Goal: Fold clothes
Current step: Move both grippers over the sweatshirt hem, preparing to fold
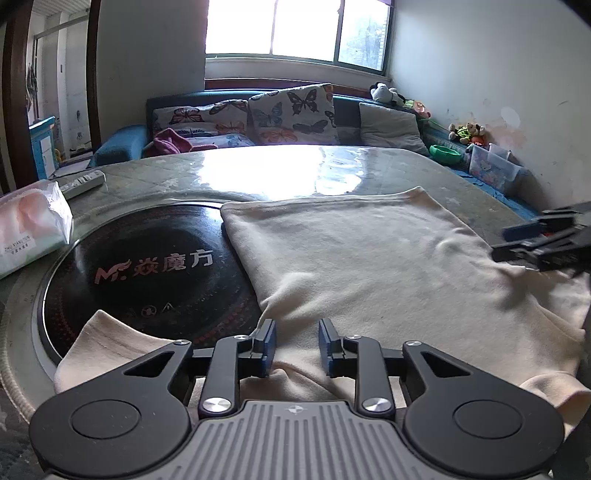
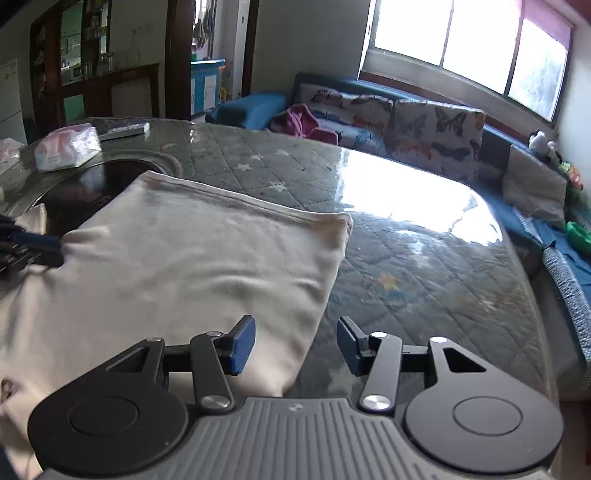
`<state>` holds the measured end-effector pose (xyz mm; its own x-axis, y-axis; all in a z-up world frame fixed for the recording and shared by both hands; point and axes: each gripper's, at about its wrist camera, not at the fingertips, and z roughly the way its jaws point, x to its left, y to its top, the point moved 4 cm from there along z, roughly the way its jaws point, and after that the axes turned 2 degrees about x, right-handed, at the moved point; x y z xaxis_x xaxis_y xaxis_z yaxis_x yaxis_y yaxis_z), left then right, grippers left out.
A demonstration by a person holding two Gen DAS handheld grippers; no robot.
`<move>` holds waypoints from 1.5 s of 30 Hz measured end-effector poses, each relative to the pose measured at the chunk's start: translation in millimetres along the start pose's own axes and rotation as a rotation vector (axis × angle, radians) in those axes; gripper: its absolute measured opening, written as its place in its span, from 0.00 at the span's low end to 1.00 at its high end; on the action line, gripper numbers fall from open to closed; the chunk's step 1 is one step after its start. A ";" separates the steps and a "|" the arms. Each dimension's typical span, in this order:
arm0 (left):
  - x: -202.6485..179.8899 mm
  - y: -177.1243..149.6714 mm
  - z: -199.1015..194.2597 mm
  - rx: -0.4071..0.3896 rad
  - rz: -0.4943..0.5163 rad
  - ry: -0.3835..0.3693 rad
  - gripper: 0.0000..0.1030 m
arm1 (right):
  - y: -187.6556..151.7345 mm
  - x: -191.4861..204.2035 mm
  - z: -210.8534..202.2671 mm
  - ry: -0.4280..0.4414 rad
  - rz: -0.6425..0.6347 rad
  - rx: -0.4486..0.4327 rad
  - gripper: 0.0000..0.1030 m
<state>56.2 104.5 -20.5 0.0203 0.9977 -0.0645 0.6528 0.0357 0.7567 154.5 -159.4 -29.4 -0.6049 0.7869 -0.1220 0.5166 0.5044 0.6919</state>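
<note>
On glossy quilted tabletop (image 2: 406,258), cream garment (image 1: 369,266) lay partly folded over black round cooktop (image 1: 147,273), sleeve still loose at near left, left gripper (image 1: 297,347) and right gripper (image 2: 297,343) part-open, holding nothing.

Cream garment (image 1: 369,266), black hob (image 1: 147,266), butterfly-print cushions (image 1: 291,114).

A round black cooktop (image 1: 147,273) with pale lettering is set into the table (image 1: 280,173), whose quilted star-patterned cover lies under a glossy sheet; a white tissue pack (image 1: 31,229) sits at the table's left edge, a remote control (image 1: 83,182) just behind it; butterfly-print cushions (image 1: 291,114) and a pink garment (image 1: 168,142) rest on the blue sofa (image 2: 251,107) below the window (image 1: 295,29); soft toys (image 1: 467,133) line the right wall.
</note>
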 end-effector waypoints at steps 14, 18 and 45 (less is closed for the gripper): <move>-21.7 -2.5 -27.7 -0.068 0.053 0.034 0.50 | -85.0 -66.7 -56.7 -0.207 0.254 0.024 0.49; -39.8 -10.8 -36.2 -0.074 0.095 -0.020 0.50 | -101.2 -92.1 -64.6 -0.239 0.344 0.012 0.49; -43.8 -41.3 -38.8 -0.040 0.122 -0.004 0.52 | -112.0 -134.2 -60.7 -0.344 0.319 0.030 0.50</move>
<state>-1.1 61.6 -23.7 0.1012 0.9945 0.0272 0.6146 -0.0840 0.7844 141.1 -343.0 -47.3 -0.1791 0.9740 -0.1389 0.6644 0.2239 0.7130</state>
